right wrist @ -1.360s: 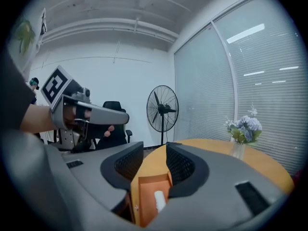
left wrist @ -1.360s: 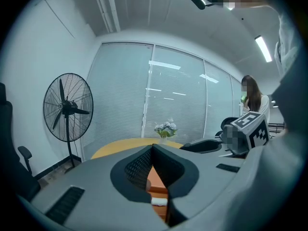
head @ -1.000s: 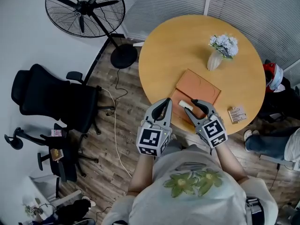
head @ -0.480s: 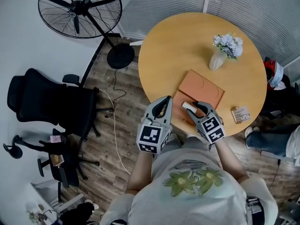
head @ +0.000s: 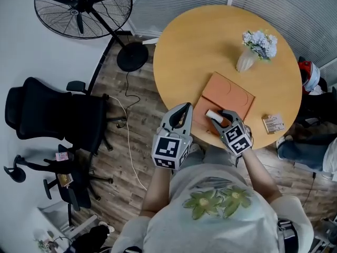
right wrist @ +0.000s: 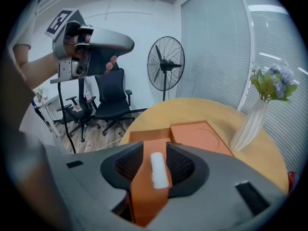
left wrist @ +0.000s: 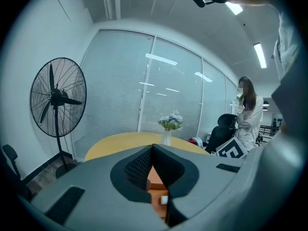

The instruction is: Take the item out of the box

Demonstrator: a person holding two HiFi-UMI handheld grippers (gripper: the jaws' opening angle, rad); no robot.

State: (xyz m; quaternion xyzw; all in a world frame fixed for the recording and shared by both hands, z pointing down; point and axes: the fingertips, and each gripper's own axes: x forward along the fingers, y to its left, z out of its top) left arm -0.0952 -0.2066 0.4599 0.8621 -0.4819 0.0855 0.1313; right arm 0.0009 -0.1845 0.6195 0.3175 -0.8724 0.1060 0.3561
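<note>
Over orange box (head: 227,95), right gripper (head: 217,116) clamps white item (head: 211,113); left gripper (head: 184,107) clenched (empty).

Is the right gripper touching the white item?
Touching. In the right gripper view, the right gripper has its jaws closed on the white item.

The tabletop (head: 210,41) is a warm yellow-tan, and the box (head: 229,91) on it is plain orange; the same orange shows under the white item (head: 212,113) between the black, mesh-patterned pads of the right claw (head: 218,115). Both it and the left claw (head: 183,107) are pale grey, marked with black-and-white squares. The vase (head: 245,62) is white with pale blue-white flowers (head: 260,42), the fan (head: 81,9) and chair (head: 52,115) are black, the floor (head: 131,141) is brown wood plank, and the shirt (head: 210,215) is light grey with a green leaf print.
</note>
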